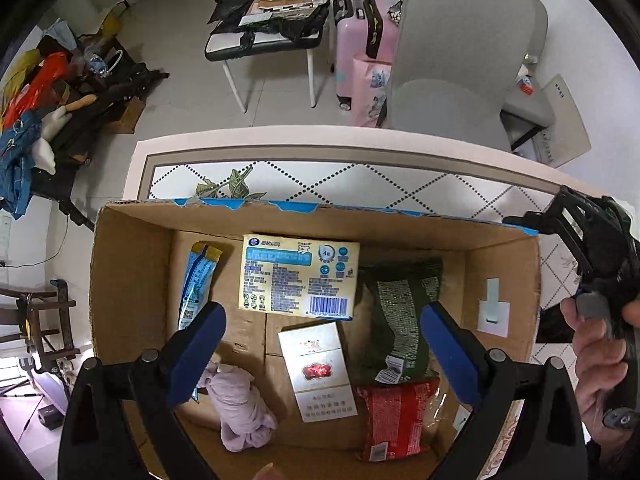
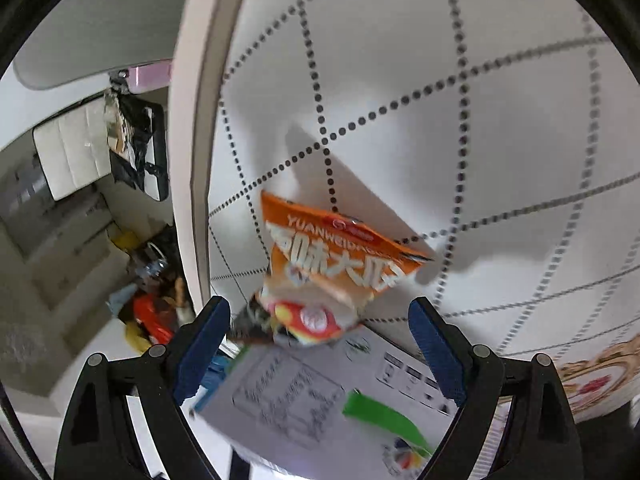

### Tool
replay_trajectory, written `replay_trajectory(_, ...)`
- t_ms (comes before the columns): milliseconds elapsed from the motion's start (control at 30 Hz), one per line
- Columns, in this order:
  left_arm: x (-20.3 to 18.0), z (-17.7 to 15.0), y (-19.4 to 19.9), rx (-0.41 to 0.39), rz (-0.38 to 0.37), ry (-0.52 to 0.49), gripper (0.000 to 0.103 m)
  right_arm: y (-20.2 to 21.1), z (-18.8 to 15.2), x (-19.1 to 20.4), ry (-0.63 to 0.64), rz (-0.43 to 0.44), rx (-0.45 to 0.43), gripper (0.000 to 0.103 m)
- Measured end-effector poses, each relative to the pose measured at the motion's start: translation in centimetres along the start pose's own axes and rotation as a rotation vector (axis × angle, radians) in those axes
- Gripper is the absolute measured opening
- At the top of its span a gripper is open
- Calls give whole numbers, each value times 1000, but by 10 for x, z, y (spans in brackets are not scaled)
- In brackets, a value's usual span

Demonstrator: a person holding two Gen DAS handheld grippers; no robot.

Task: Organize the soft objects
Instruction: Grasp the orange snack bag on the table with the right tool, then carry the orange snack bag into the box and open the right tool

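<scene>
Roughly past the middle of the sorting, judging by the load. Already inside the cardboard box [image 1: 132,280]: a blue sachet [image 1: 198,284], a yellow-blue carton [image 1: 298,278], a white pack [image 1: 316,372], a dark green pouch [image 1: 400,312], a red packet [image 1: 396,416] and a lilac cloth [image 1: 240,408]. Left tongs [image 1: 322,354] spread wide above the box, holding nothing. Right tongs [image 2: 320,350] also wide open and empty, over the counter [image 2: 440,80]. Still outside: the orange snack bag [image 2: 332,264], lying on the counter against a white box [image 2: 320,400]. Probably next for packing.
</scene>
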State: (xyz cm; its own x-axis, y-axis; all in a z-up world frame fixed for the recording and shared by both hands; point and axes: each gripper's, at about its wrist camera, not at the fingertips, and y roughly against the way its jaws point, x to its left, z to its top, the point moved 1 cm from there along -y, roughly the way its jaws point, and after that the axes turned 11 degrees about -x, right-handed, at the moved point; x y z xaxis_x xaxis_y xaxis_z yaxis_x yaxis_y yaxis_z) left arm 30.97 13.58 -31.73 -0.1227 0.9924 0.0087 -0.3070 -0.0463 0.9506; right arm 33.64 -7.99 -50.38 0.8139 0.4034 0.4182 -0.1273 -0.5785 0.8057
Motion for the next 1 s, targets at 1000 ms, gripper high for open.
replay_trajectory(1000,110,-83,125,-94,39,23,100,135,-277,82,1068,-136,-142,47)
